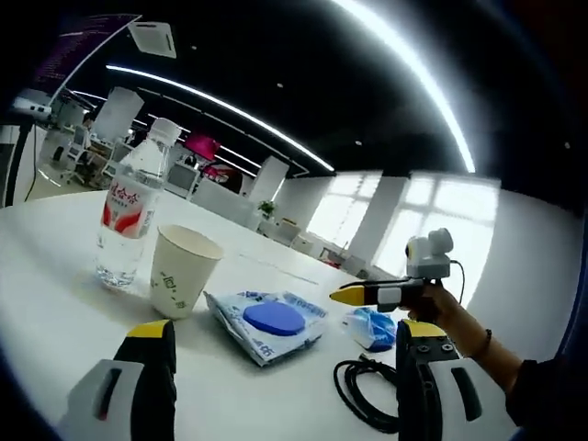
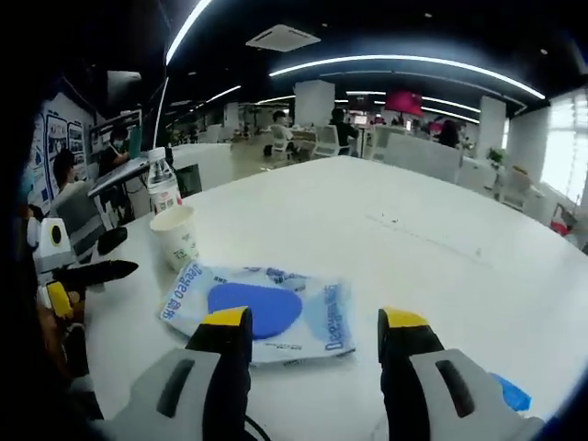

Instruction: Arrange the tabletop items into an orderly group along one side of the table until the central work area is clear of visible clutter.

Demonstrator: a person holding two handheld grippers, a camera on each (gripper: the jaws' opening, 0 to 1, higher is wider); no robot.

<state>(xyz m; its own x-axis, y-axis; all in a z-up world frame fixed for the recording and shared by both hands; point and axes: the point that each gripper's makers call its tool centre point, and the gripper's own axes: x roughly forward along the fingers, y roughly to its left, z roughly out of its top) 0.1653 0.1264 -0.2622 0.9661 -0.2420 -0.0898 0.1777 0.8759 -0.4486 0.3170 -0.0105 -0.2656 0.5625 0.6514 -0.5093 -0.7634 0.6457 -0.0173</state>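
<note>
Both grippers spread wide, empty, left gripper [image 1: 285,367], right gripper [image 2: 314,354] over blue packet [image 2: 259,310], paper cup [image 1: 182,270] beside water bottle [image 1: 130,213], white worktop [image 2: 386,230]

L gripper [image 1: 285,367]: jaws spread wide, nothing between them, rising from bottom of left gripper view. R gripper [image 2: 314,354]: jaws also apart, empty, bottom centre of right gripper view. In left gripper view, R gripper sits at right-centre, held by a hand [image 1: 447,308]; wrist and dark sleeve run toward lower right.
</note>
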